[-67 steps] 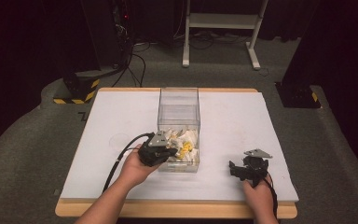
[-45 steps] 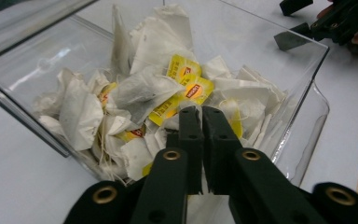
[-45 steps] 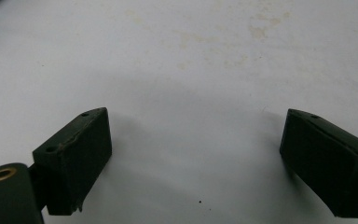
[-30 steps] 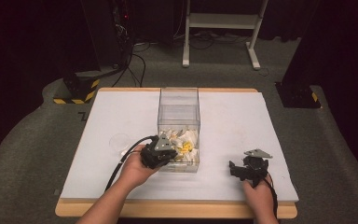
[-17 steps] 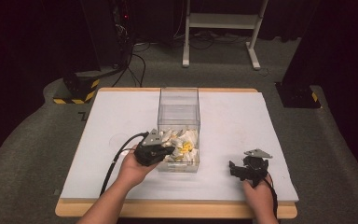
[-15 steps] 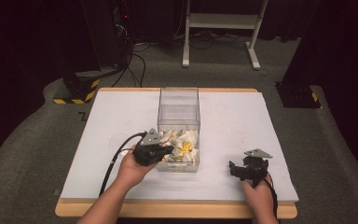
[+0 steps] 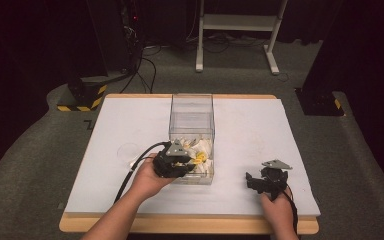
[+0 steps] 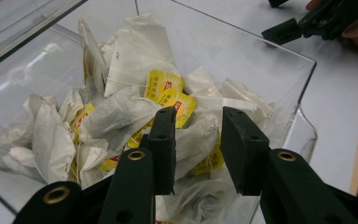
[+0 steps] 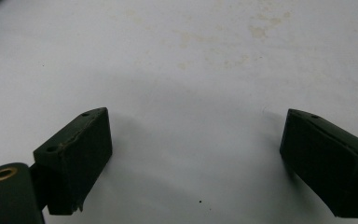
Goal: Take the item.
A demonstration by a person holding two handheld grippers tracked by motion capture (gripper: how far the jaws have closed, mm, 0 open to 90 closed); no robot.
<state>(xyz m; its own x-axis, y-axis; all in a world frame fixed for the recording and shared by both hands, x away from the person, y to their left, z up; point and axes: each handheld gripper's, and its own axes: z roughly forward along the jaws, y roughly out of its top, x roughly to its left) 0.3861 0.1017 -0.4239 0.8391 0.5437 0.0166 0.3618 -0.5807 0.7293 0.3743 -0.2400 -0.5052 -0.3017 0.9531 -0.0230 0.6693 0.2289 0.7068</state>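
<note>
A clear plastic box [image 7: 192, 114] stands mid-table, and crumpled white tea bags [image 7: 198, 152] with yellow tags fill its near end. My left gripper [image 7: 184, 163] reaches over the box's near left wall. In the left gripper view its jaws [image 8: 198, 127] hover just above the tea bags [image 8: 135, 74]. They have just been opening and stand partly apart, with loose bag paper showing in the gap and neither pad pressing on it. My right gripper [image 7: 256, 181] rests low over the table at the near right. Its jaws [image 9: 196, 140] are wide open above bare white surface.
The white table top [image 7: 290, 130] has a wooden front edge [image 7: 190, 225]. A faint round mark [image 7: 128, 150] lies left of the box. The right gripper [image 8: 317, 21] shows beyond the box's far wall in the left gripper view. Dark floor, cables and a stand lie behind the table.
The left hand has shifted slightly right, further over the box's near end. The right hand and gripper have stayed still.
</note>
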